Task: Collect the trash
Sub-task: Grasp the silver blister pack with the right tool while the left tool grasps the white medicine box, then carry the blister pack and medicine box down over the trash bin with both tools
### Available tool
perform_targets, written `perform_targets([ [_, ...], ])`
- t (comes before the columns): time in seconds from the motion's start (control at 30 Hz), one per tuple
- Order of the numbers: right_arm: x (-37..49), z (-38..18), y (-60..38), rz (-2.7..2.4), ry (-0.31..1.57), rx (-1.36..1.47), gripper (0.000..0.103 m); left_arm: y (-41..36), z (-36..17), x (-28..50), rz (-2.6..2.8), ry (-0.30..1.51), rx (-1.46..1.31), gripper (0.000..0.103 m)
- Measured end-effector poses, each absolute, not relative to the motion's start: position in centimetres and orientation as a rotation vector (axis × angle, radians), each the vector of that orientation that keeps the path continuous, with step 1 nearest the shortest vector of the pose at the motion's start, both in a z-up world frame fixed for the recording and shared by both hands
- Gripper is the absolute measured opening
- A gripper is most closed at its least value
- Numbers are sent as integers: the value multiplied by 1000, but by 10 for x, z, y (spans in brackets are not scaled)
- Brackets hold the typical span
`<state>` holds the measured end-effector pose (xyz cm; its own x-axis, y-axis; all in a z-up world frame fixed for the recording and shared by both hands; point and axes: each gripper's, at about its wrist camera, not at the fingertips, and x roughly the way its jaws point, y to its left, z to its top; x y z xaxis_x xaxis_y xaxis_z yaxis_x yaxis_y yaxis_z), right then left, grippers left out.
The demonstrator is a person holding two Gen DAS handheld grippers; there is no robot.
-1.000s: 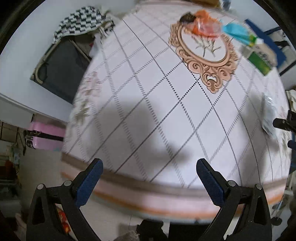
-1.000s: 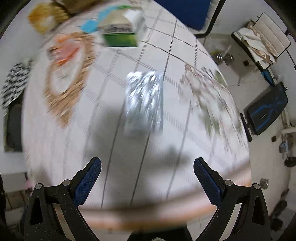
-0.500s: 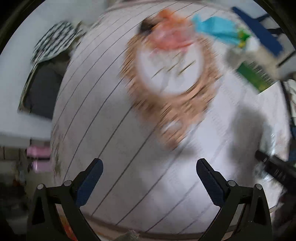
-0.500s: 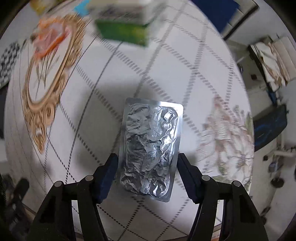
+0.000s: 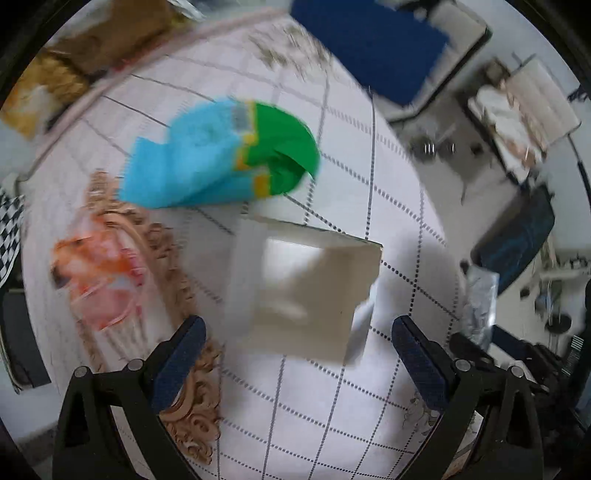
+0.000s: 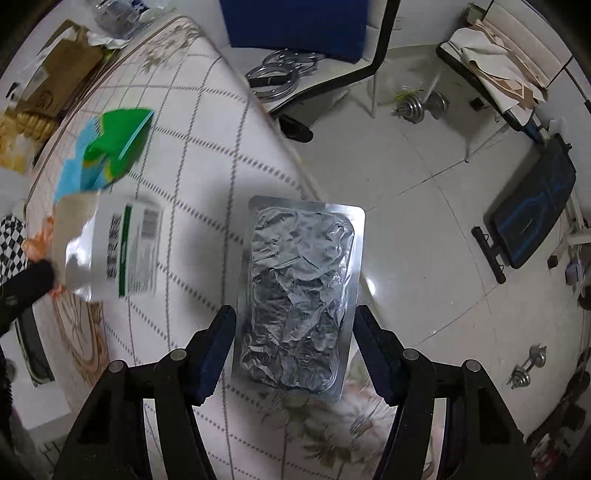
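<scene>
On the round table [image 6: 207, 122] with its white diamond-grid cloth, your right gripper [image 6: 293, 336] is clenched on a crumpled silver foil blister tray [image 6: 299, 291], the blue pads pressing its two long edges. The tray is lifted off the cloth and hangs partly past the table rim over the tiled floor [image 6: 424, 229]. The jaws have just been closing, with the tray between them.

Your left gripper [image 5: 293, 360] stands wide apart, gripping nothing. It points down over an open white carton [image 5: 306, 291], which lies between and beyond the pads without touching either one.

The left wrist view alone shows the carton's pale hollow inside, a blurred orange and pink plastic wrapper [image 5: 99, 273] on the cloth's ornate gold frame print, and the blue and green packet [image 5: 218, 158] in full beyond the carton. It also catches your right gripper at the far right edge with the foil tray [image 5: 480, 306] seen edge-on.

The right wrist view alone shows the carton's printed side [image 6: 125, 251], green stripe and barcode. It also shows a blue chair [image 6: 299, 26] by the table and dumbbells [image 6: 421, 105] on the floor.
</scene>
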<state>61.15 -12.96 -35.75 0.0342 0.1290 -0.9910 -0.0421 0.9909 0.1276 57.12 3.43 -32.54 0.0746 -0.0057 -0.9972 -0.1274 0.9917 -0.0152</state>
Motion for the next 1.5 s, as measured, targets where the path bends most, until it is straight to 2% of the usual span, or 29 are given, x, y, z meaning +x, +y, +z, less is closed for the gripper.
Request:
perform_targets([
  [0.07, 619, -356, -136, 132, 1535, 74, 67, 29, -340, 579, 94, 1527, -90, 102],
  [0.13, 621, -358, -139, 131, 1535, 68, 67, 25, -346, 580, 98, 1522, -77, 86],
  [0.2, 627, -365, -140, 131, 1539, 59, 67, 23, -342, 578, 98, 1491, -81, 82],
  [0.4, 622, -367, -132, 157, 1530, 33, 67, 34, -319, 547, 164, 1417, -97, 81],
  [0.73, 584, -343, -107, 266, 1455, -54, 67, 76, -275, 442, 351, 1288, -213, 81],
  [1.13, 448, -284, -78, 472, 1335, -111, 67, 79, -222, 261, 478, 1144, -277, 81],
  [1.33, 338, -252, -80, 556, 1273, -105, 67, 69, -204, 158, 453, 1079, -298, 81],
  [1.5, 241, -241, -102, 558, 1265, -92, 67, 56, -210, 79, 416, 1088, -347, 81],
])
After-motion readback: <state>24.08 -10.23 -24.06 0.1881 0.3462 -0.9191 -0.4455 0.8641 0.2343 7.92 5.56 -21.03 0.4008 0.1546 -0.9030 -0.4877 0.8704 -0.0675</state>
